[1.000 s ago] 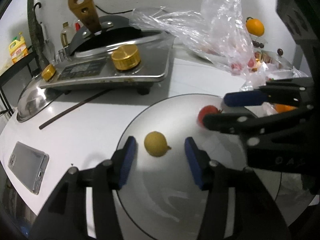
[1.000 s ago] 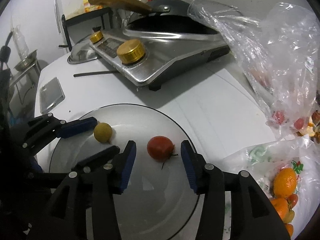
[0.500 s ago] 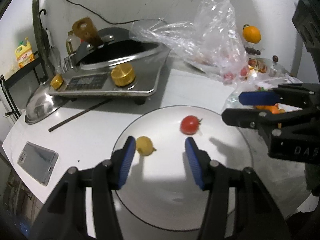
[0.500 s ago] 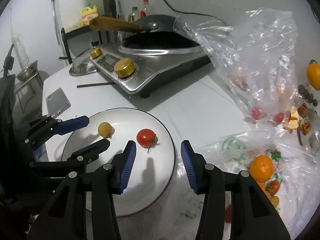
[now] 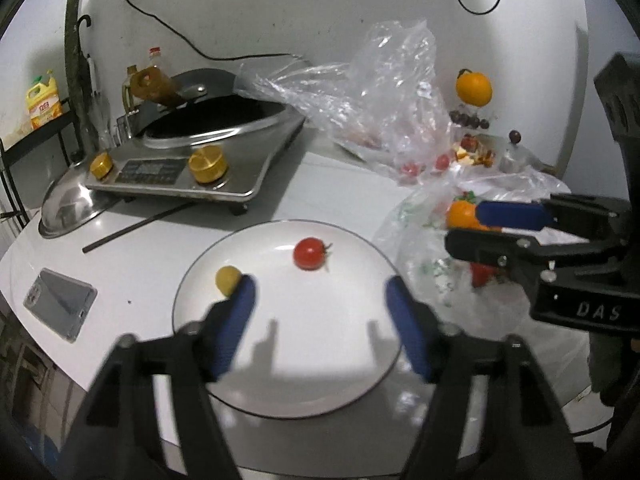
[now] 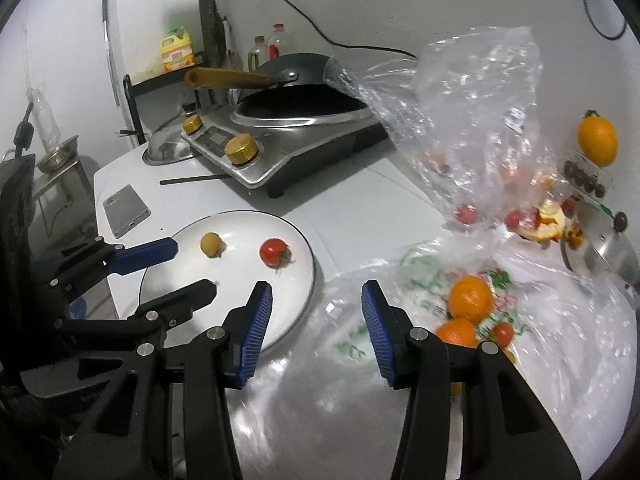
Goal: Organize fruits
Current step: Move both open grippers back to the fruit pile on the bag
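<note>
— On the white plate (image 5: 280, 380)?
— A red cherry tomato (image 5: 309, 253) toward the far side, a small yellow fruit (image 5: 226, 279) nearer the left rim. Apart from each other, both lying loose.
— Left gripper (image 5: 320, 322)?
— Hovering over the plate, blue-padded fingers (image 5: 236, 320) spread wide, just been opening, nothing between them. Left pad overlapping the yellow fruit in the left wrist view; clear of it in the right wrist view.
— Right gripper (image 6: 317, 334)?
— Part-way open, gripping nothing, over the edge of a crumpled printed plastic bag (image 6: 520, 360) just right of the plate.
— Inside that bag?
— Oranges (image 6: 470, 298) and a small red tomato (image 6: 503, 333), blurred.
— Farther out on the counter (image 5: 340, 184)?
— A clear plastic bag (image 6: 460, 128) with more cherry tomatoes, an induction cooker (image 5: 192, 164) carrying a wok (image 6: 300, 68), a chopstick (image 5: 136, 228), a phone (image 5: 60, 304) near the left edge.
</note>
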Motion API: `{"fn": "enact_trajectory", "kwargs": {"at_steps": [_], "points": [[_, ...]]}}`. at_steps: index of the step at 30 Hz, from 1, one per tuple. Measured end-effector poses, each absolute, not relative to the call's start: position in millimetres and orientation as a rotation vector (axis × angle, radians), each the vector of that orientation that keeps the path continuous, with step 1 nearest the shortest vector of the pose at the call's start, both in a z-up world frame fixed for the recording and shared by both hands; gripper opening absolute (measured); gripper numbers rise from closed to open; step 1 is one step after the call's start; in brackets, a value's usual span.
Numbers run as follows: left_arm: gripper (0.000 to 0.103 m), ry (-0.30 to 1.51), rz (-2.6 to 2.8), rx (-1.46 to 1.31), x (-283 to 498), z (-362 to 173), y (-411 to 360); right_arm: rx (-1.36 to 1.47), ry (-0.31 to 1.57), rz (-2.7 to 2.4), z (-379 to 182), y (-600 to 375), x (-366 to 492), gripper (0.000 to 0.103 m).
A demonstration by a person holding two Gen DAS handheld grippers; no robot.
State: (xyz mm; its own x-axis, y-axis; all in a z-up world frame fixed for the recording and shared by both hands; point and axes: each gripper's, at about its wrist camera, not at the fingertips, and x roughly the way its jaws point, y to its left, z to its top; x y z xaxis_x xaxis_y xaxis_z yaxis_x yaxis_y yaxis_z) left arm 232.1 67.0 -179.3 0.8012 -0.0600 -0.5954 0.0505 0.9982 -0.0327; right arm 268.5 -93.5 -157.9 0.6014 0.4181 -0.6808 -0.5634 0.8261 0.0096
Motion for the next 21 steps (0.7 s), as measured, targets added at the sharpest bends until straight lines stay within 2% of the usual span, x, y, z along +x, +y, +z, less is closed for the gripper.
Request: {"fn": "enact_trajectory", "kwargs": {"at_steps": [14,16,18,21], "points": [[0.072,0.612,-0.073,-0.050,221.5,-170.1,22.0,-0.131,0.691,0.478,-155.2,-165.0,249.0,0.049],[0.072,0.612,-0.080,-0.048,221.3,-170.2,13.5,-0.122,0.685,0.465,-155.5,-174.2,250.0,0.054],[0.072,0.612,-0.088,-0.049,221.5,-170.6,3.8,-0.111,0.670,0.455,-155.6,-184.8,249.5,0.066],[0.072,0.606,-0.086,-0.053,221.1,-170.3,-6.7,-0.130,0.633,0.425,-156.6,-197.6,245.9,0.075]]}}
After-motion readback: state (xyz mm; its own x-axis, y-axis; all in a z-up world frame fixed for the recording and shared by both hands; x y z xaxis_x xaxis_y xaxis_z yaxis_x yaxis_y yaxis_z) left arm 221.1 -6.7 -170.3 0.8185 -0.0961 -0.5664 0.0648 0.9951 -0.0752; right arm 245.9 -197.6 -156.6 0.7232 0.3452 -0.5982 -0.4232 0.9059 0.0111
